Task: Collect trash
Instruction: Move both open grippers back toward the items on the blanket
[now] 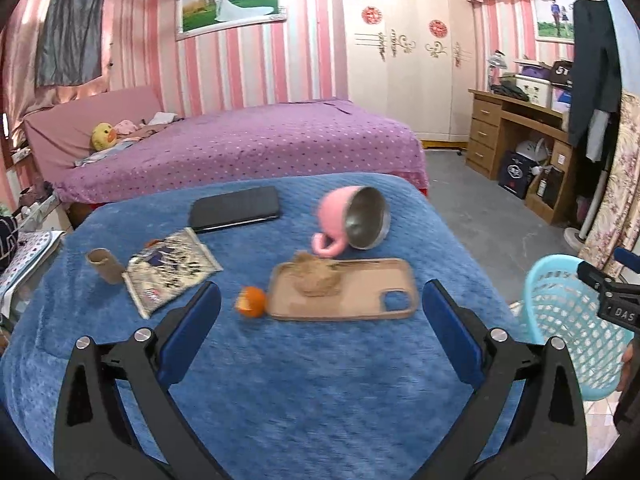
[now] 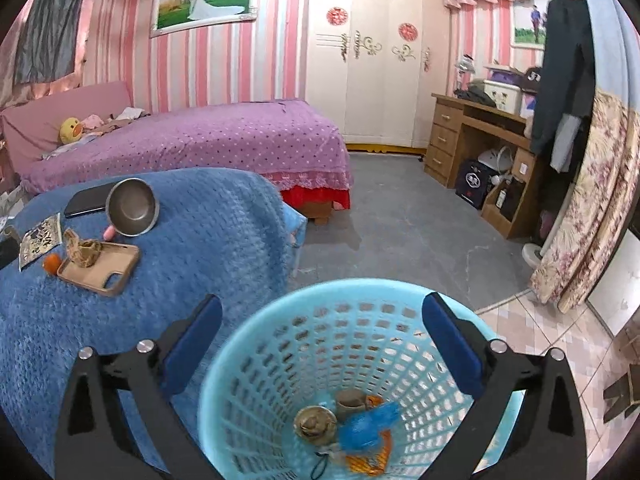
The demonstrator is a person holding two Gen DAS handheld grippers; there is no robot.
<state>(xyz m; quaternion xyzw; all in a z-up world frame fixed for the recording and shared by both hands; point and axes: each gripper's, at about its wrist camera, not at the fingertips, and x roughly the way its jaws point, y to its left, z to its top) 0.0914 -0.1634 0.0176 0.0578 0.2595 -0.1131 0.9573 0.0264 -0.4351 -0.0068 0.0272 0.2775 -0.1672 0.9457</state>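
Note:
On the blue blanket-covered table point(image 1: 280, 380) lie an orange peel point(image 1: 251, 301), a crumpled brown paper wad point(image 1: 316, 277) on a tan phone case point(image 1: 352, 300), a cardboard tube point(image 1: 105, 266) and a printed snack wrapper point(image 1: 172, 272). My left gripper point(image 1: 320, 320) is open and empty, just short of the peel and phone case. My right gripper point(image 2: 322, 332) is open and empty over the light blue mesh basket point(image 2: 280, 320), which holds a blue wrapper point(image 2: 368, 424), a brown wad point(image 2: 314, 424) and other scraps. The basket also shows in the left wrist view point(image 1: 560, 320).
A tipped pink mug point(image 1: 352, 218) and a black phone point(image 1: 235, 208) lie at the table's far side. A purple bed point(image 1: 248, 148) stands behind, a wooden desk point(image 1: 520, 132) and wardrobe point(image 1: 404, 52) to the right. Grey floor point(image 2: 400, 232) lies beyond the basket.

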